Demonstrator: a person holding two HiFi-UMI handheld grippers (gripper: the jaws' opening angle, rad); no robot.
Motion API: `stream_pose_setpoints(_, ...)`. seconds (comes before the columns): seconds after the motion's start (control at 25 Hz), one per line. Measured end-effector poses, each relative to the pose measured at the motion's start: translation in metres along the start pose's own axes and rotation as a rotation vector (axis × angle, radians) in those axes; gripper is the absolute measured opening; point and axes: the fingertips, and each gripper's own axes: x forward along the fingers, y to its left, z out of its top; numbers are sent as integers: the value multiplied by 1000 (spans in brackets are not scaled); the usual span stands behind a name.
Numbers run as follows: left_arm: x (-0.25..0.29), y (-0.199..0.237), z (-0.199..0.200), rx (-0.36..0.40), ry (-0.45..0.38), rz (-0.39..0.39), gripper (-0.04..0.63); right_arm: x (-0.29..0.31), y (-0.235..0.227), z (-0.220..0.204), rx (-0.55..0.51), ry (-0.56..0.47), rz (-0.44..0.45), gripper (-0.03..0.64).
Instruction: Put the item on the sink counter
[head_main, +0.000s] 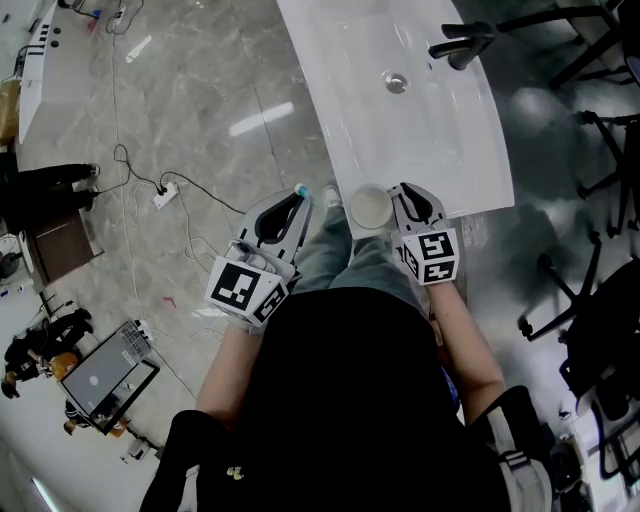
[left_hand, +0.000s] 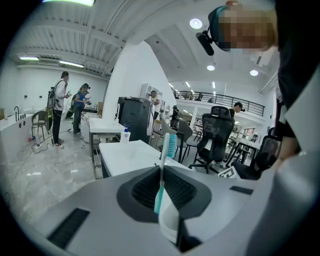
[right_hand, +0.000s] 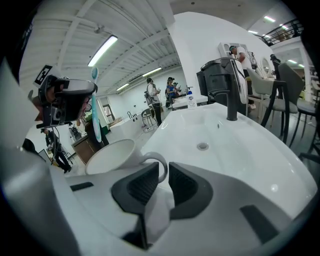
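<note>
Just cup (head_main: 369, 208) at counter (head_main: 480, 188) edge, basin (head_main: 405, 125) beyond

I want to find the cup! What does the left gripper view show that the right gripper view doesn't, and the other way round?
Only the left gripper view: the left gripper from inside, its jaws shut on the toothbrush, and a black camera by the person's head.
Only the right gripper view: the white mug, its handle between the slightly parted jaws of the right gripper, plus the sink with its drain and black tap.
Both: the toothbrush, a soap bottle on a far table, and people standing far off.
</note>
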Motion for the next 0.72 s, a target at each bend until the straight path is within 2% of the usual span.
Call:
stream_pose_setpoints(0.12,6,-12,10,-1,-13,-43,38,-3,0,-2,9,9,1,67)
stream_pose_setpoints(0.36,21,-43,23,-33,-28,-160,37,-15,-2,-3,67,2,-1,150)
stream_pose_setpoints(0.52,37,-59,16,-66,-10,-232,38,-31,-10,-7,106,-7,-42,150)
stream_pose_setpoints(0.6,72,-34,25,-103,0,-251,37,-9,-30,14,138,-5,-64,150)
stream_pose_setpoints(0.72,156,46,50,-155,19,-254,37,70,-80,72,165,-4,-76,150)
